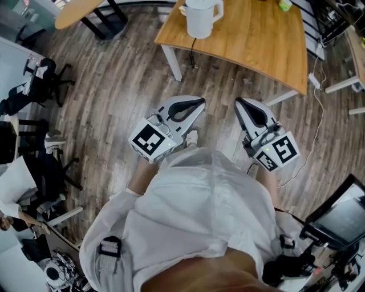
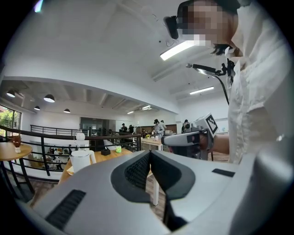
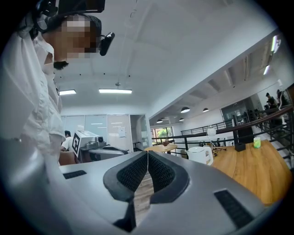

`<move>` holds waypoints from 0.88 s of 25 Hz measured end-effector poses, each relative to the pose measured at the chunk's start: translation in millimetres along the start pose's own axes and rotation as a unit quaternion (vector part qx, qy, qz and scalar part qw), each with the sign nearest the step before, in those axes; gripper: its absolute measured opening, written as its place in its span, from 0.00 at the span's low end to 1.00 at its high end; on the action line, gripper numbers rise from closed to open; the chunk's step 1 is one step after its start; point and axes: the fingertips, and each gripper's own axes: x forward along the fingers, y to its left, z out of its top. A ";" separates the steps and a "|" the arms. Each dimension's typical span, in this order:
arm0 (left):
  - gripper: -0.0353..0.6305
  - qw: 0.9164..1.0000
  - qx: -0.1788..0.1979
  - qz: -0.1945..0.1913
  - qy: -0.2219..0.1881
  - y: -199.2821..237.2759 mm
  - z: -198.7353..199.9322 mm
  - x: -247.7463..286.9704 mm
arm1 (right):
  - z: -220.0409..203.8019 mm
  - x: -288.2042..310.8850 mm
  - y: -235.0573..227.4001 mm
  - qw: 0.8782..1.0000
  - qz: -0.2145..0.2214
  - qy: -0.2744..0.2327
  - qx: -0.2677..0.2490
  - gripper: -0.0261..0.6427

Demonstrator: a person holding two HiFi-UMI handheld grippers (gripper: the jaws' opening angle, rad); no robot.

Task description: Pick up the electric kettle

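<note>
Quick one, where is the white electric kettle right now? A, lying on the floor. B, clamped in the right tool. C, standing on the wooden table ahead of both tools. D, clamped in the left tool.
C: the electric kettle stands upright on the wooden table, while the left tool and the right tool are both shut on nothing, over the floor short of the table.

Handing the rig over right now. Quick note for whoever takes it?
Left gripper: jaws shut, empty, over the floor.
Right gripper: jaws shut, empty, beside the left.
Electric kettle: upright on the wooden table, ahead of both grippers, out of their grasp.
Done: nothing yet; kettle untouched.
Left: close in on the table, open a gripper, probably grip the handle, lift.
</note>
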 end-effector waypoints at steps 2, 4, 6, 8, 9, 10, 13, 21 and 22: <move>0.06 1.000 0.004 0.000 -0.001 20.9 -1.2 -0.1 | 1.6 17.9 -7.3 1.000 -0.002 0.000 -0.001 0.06; 0.06 1.000 0.008 -0.002 -0.002 41.4 -1.7 -1.2 | 3.4 35.3 -15.2 1.000 -0.005 0.001 0.000 0.06; 0.06 1.000 0.005 -0.003 -0.005 62.2 -0.6 -3.2 | 6.3 53.0 -23.8 1.000 -0.009 -0.001 -0.001 0.06; 0.06 1.000 0.000 -0.005 -0.006 83.0 0.4 -4.3 | 8.9 70.6 -32.7 1.000 -0.014 -0.005 -0.001 0.06; 0.06 1.000 -0.002 -0.006 -0.007 92.8 0.6 -4.6 | 9.5 78.7 -36.5 1.000 -0.016 -0.007 0.000 0.06; 0.06 1.000 -0.003 -0.008 -0.007 102.0 0.0 -4.6 | 9.2 86.0 -39.5 1.000 -0.018 -0.008 0.001 0.06; 0.06 1.000 0.001 -0.016 -0.006 125.1 -4.4 -2.3 | 3.3 102.5 -47.0 1.000 -0.025 -0.001 0.008 0.06; 0.06 0.999 -0.009 -0.039 -0.003 151.1 -13.4 16.1 | -6.0 126.1 -76.2 0.999 -0.031 0.015 0.027 0.06; 0.06 0.999 -0.011 -0.039 -0.002 154.1 -14.8 17.8 | -5.8 129.1 -79.5 0.999 -0.029 0.015 0.027 0.06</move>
